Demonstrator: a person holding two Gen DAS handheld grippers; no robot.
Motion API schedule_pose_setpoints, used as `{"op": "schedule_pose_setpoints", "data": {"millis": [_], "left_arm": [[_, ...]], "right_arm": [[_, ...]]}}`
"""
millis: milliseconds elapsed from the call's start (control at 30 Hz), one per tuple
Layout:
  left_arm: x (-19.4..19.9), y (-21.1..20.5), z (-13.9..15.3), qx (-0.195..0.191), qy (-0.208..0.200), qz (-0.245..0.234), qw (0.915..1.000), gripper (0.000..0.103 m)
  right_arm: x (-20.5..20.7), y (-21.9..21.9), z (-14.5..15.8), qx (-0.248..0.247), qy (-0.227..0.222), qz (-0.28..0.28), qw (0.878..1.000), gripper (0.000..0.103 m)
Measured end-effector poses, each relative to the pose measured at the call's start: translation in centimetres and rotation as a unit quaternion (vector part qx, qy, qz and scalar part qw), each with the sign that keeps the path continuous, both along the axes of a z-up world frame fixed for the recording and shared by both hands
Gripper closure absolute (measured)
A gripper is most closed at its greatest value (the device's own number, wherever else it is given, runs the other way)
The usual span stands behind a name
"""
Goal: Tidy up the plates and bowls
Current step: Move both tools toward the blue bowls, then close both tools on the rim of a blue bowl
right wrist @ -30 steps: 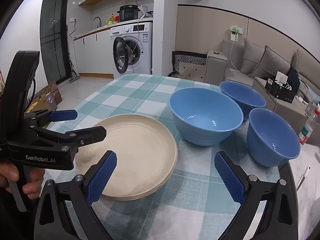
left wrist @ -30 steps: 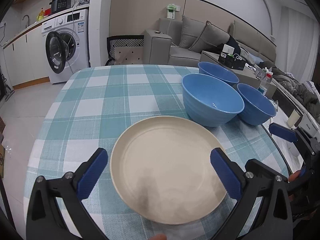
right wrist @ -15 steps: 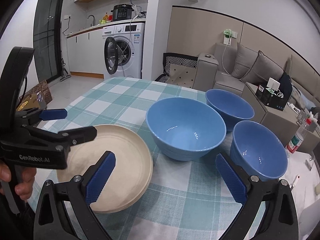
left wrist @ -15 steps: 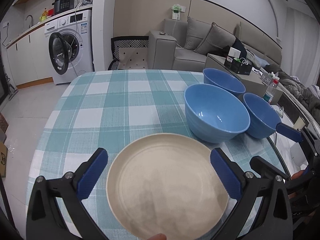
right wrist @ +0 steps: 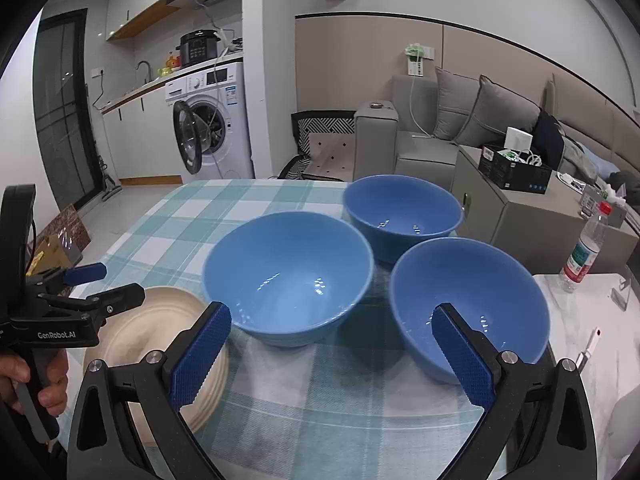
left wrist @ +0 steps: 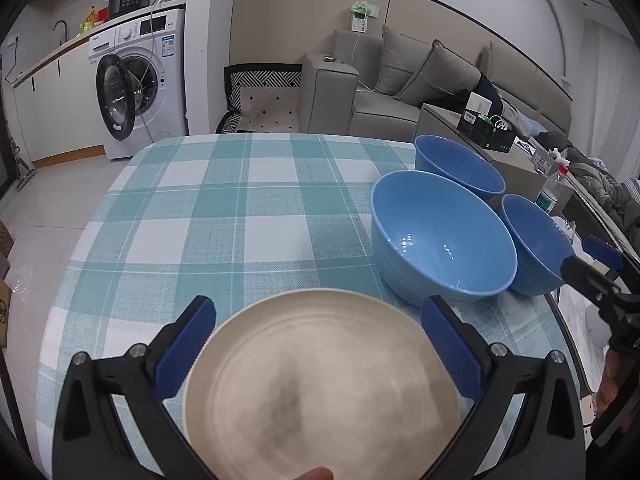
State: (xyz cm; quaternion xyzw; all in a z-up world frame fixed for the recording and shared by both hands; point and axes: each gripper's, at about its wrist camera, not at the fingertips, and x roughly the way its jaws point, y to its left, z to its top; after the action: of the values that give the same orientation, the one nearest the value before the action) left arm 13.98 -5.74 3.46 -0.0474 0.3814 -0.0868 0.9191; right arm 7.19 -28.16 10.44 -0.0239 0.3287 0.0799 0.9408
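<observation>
On the checked bench [left wrist: 224,216], at the left, the left claw [left wrist: 316,344] is spread wide over the cream plate [left wrist: 320,392], which lies flat near the front edge; its pads flank the rim, and whether they touch it is unclear. To the right stand three blue bowls: the big bowl [right wrist: 288,272], the far bowl [right wrist: 402,210] and the near bowl [right wrist: 470,300]. The right claw [right wrist: 332,352] hangs open and empty before them. Likely risk: closing on a curved bowl wall could let it slip or knock its neighbours, which stand close together.
</observation>
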Motion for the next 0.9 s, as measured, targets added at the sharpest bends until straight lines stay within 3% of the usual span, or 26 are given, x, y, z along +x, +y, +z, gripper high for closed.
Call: {"op": "schedule_pose_setpoints", "data": {"millis": [467, 900], "left_arm": [[4.1, -5.7, 2.7, 0.038, -0.021, -0.053, 0.9977, 0.0], [8.1, -9.7, 4.2, 0.056, -0.034, -0.094, 0.9934, 0.0]], "right_arm": [[3.9, -6.6, 1.7, 0.027, 0.021, -0.029, 0.999, 0.001], [6.9, -10.2, 2.7, 0.086, 0.05, -0.042, 0.994, 0.001]]}}
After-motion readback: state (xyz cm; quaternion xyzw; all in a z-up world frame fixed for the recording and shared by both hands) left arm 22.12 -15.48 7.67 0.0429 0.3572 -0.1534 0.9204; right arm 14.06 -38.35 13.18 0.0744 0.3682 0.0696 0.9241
